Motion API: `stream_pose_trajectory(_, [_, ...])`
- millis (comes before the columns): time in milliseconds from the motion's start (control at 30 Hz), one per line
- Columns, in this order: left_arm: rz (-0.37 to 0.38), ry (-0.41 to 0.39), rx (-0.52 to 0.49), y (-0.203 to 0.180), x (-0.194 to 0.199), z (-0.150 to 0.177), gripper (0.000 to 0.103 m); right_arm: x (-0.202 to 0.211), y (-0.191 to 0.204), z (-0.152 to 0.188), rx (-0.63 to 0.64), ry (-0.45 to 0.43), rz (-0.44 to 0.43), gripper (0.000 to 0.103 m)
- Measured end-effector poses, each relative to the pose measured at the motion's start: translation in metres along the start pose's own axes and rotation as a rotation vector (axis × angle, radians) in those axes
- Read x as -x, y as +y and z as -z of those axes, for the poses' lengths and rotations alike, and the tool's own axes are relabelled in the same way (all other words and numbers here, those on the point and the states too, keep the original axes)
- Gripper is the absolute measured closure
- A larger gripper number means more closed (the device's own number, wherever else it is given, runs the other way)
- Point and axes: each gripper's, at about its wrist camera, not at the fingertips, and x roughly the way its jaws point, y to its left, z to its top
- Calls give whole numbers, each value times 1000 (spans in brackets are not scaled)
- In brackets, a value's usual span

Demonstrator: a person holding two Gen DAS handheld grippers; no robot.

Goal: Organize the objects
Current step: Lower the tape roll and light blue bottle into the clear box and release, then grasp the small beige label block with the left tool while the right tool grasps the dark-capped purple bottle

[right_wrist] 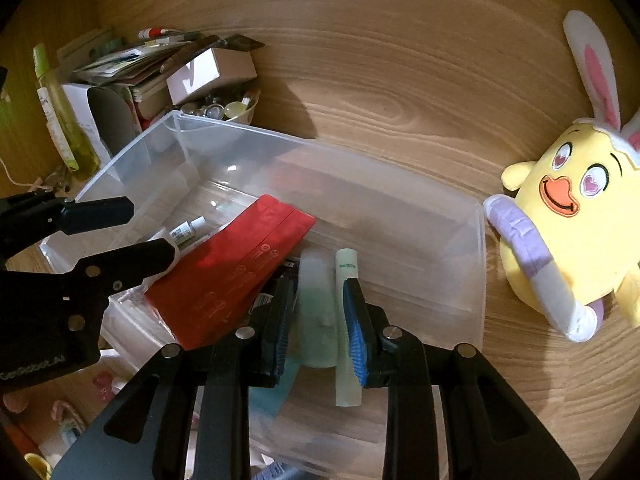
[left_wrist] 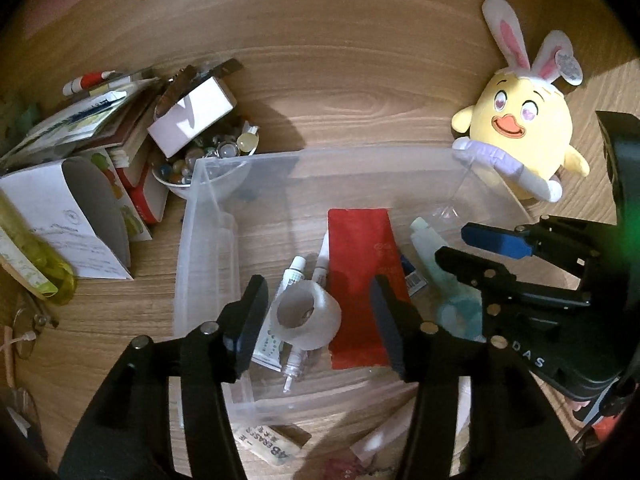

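A clear plastic bin (left_wrist: 320, 156) (right_wrist: 320, 148) stands on the wooden desk. Inside lie a red pouch (left_wrist: 360, 280) (right_wrist: 232, 272), small white tubes (left_wrist: 294, 276) and a dropper bottle (left_wrist: 294, 364). My left gripper (left_wrist: 316, 320) (right_wrist: 120, 236) hangs open over the bin's left half. A translucent tape roll (left_wrist: 308, 316) rests between its fingers, with a gap at each pad. My right gripper (right_wrist: 318, 320) (left_wrist: 476, 252) is low in the bin's right half, its jaws narrowly apart around a pale green tube (right_wrist: 316, 308) (left_wrist: 424, 236) lying on the floor. A second pale tube (right_wrist: 346, 376) lies beside it.
A yellow plush chick with bunny ears (left_wrist: 520, 128) (right_wrist: 572, 216) leans on the bin's far right corner. Left of the bin are a white box (left_wrist: 192, 116), a bowl of beads (left_wrist: 216, 152), booklets and a green bottle (right_wrist: 60, 120). An eraser (left_wrist: 264, 440) lies in front.
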Motion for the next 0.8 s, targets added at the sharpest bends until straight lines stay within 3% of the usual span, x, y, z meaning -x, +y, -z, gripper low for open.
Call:
stream_pose_trajectory(300, [-19, -76, -4, 0, 33, -1, 33, 31, 6, 0, 16, -92, 38, 48])
stream_pose_trajectory(533, [-47, -147, 8, 8, 65, 6, 6, 71, 11, 8, 7, -182, 43, 28])
stream_pose_trajectory(633, [-55, -142, 9, 12, 72, 14, 5, 85, 10, 14, -12, -216, 6, 22])
stream_pose_trajectory(800, [-79, -114, 2, 19, 72, 34, 5, 102, 8, 32, -31, -227, -18, 22])
